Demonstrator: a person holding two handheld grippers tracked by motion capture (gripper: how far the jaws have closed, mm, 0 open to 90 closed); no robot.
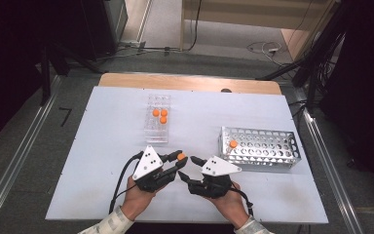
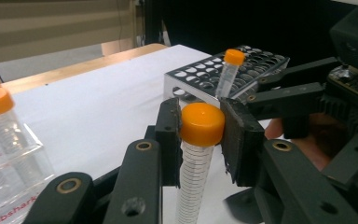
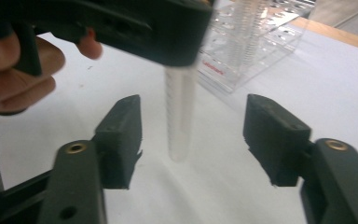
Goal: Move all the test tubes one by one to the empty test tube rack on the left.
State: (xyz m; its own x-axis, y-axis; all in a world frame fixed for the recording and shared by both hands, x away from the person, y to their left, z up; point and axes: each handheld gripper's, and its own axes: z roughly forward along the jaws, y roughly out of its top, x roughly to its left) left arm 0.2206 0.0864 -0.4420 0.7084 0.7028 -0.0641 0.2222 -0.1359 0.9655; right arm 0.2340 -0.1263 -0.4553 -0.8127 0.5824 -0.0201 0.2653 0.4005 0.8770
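Observation:
My left gripper (image 2: 200,135) is shut on the orange cap of a clear graduated tube (image 2: 202,123), which hangs upright just above the white table. In the high view this gripper (image 1: 177,162) sits at the table's near middle, with the tube's cap (image 1: 181,157) at its tips. My right gripper (image 1: 190,169) faces it from the right, open. In the right gripper view the tube (image 3: 179,112) hangs between the right gripper's (image 3: 193,140) spread jaws, touching neither pad. The left gripper (image 3: 121,23) crosses above.
A clear plastic rack (image 1: 156,130) holding three orange-capped tubes (image 1: 159,115) stands beyond the grippers. A perforated metal rack (image 1: 268,148) stands to the right with one capped tube (image 1: 233,144) at its left end. The white board (image 1: 102,161) lies on a wooden table.

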